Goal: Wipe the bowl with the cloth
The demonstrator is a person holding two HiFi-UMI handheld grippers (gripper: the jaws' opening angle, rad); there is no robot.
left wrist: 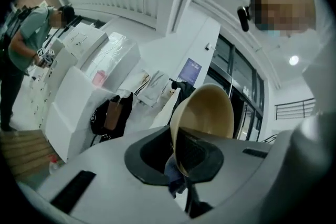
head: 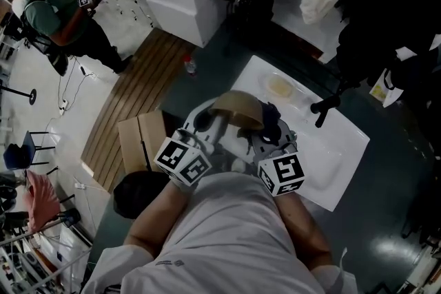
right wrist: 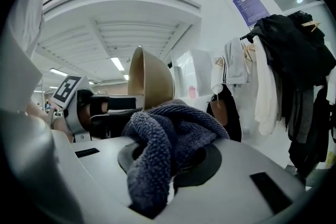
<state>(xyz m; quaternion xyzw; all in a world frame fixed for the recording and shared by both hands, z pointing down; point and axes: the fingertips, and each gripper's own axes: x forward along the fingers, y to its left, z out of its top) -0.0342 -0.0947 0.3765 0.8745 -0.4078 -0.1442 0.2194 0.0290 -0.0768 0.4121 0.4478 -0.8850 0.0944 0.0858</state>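
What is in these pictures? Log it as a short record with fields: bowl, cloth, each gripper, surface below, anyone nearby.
bowl: tan, tilted on edge, held above the table
cloth: dark blue, bunched, by the bowl's outer side; contact unclear
left gripper: fingers shut on the bowl's rim
right gripper: fingers shut on the cloth
table: white, with a small dish on it
person: stands at a white counter, upper left of the head view

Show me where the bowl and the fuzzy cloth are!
bowl (left wrist: pixel 210 110), left gripper view, on its smooth tan side above the dark pad.
cloth (right wrist: pixel 157 149), right gripper view, on the thick blue fold hanging down in front.
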